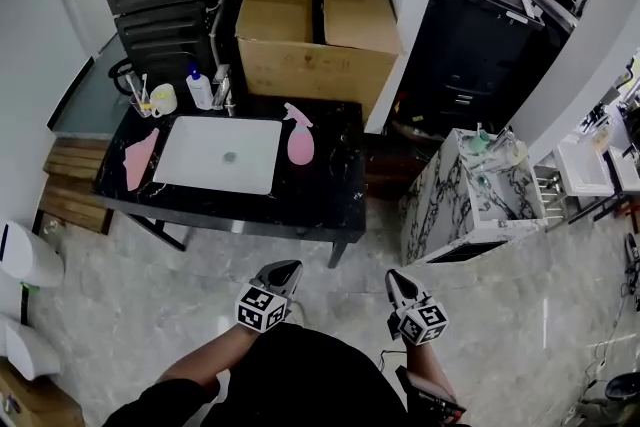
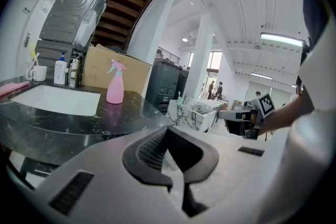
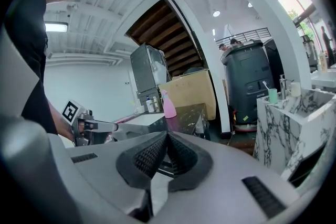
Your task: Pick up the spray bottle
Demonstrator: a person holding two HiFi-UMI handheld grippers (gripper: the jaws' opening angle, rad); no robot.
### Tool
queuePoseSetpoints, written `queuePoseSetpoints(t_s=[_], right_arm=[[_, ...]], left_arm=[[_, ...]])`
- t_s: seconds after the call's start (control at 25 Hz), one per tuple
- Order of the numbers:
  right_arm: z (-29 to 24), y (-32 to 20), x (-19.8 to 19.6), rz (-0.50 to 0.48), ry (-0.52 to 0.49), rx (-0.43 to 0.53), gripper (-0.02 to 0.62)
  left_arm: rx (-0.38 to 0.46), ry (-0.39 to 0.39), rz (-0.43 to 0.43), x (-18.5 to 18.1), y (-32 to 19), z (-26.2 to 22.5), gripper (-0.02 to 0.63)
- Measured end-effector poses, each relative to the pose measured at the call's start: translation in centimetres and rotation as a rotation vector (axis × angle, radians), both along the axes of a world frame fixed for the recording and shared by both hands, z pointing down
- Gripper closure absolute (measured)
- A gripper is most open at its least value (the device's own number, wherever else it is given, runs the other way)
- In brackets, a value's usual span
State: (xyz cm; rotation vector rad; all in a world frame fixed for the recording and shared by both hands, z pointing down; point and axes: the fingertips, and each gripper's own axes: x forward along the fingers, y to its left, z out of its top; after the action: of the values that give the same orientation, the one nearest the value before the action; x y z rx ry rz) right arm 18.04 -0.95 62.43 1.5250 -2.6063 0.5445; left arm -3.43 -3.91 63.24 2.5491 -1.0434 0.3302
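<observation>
A pink spray bottle (image 1: 300, 140) stands upright on the black counter (image 1: 330, 200), just right of the white sink (image 1: 220, 153). Both grippers are held over the floor, well short of the counter. My left gripper (image 1: 286, 271) is shut and empty, and so is my right gripper (image 1: 396, 279). In the left gripper view the bottle (image 2: 115, 84) stands far off, up and left of the closed jaws (image 2: 167, 129), and the right gripper (image 2: 239, 115) shows at the right. From the right gripper view the bottle (image 3: 169, 105) lies ahead beyond the closed jaws (image 3: 167, 135).
A large cardboard box (image 1: 315, 30) sits behind the counter. A cup with toothbrushes (image 1: 162, 99), a white pump bottle (image 1: 199, 89) and a pink cloth (image 1: 140, 158) lie left of the sink. A marble-patterned cabinet (image 1: 470, 200) stands to the right. People stand at the back right.
</observation>
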Motion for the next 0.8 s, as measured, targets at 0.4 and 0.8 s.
queuePoseSetpoints(t_s=[0.4,0.8], right_arm=[[-1.4,-6.8,-2.7,0.047,0.035,0.016,0.569],[-1.5,-10.4,-4.7,0.006,0.047,0.008,0.569]], left_arm=[[-0.007,0.017,0.001,-4.1,-5.5,0.4,0.598],[-0.035,0.033,-0.055,-6.7,-6.9,1.0,0.598]])
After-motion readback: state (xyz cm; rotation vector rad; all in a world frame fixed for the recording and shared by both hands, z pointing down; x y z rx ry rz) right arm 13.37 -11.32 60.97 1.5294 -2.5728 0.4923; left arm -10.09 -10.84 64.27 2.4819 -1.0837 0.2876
